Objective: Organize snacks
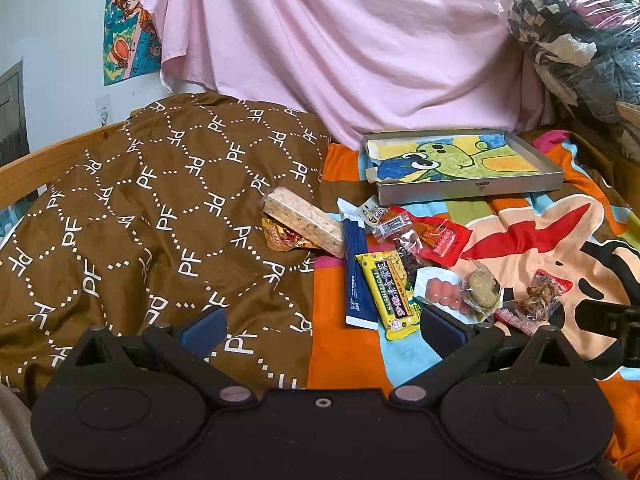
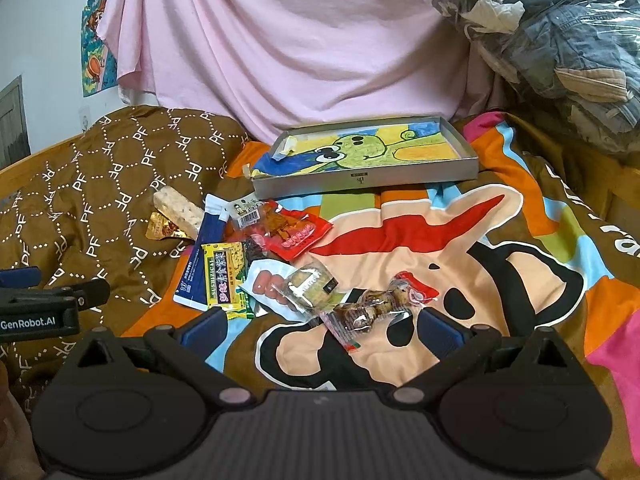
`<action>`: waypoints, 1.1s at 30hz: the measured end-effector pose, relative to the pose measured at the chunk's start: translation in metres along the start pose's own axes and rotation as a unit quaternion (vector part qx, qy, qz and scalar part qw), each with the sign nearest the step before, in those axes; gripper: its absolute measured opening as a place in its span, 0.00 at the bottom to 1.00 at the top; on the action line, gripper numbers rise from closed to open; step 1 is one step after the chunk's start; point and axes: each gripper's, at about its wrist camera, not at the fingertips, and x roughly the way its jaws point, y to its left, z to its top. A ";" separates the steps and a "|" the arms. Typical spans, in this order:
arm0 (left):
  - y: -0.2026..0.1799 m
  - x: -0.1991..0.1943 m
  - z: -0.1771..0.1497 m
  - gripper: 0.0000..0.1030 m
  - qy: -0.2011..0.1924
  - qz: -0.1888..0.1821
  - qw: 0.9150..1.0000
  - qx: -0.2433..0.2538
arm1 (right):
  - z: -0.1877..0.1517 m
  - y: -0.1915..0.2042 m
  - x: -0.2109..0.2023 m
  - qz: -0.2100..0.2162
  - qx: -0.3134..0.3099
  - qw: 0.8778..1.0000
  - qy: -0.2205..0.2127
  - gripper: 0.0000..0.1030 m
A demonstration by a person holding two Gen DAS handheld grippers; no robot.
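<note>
Right wrist view: right gripper (image 2: 320,326) jaws spread, empty, just short of dried-meat packet (image 2: 374,308) on blanket (image 2: 460,264). Left gripper (image 1: 322,326) also spread, empty. Snacks near tray (image 2: 372,178). Packet looks light, crinkly, slippery; pinch mid-body.
</note>
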 end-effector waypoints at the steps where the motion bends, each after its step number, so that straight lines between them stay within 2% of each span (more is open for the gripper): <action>1: 0.000 0.000 0.000 0.99 0.000 0.000 1.000 0.000 | 0.000 0.000 0.000 0.000 0.000 1.000 0.000 1.00; 25: -0.001 0.003 0.001 0.99 0.014 -0.002 1.000 -0.005 | 0.000 0.001 0.000 0.000 0.000 1.000 0.002 1.00; 33: 0.000 0.009 0.001 0.99 0.041 0.001 0.999 -0.003 | -0.004 0.005 0.006 -0.001 -0.006 1.000 0.016 1.00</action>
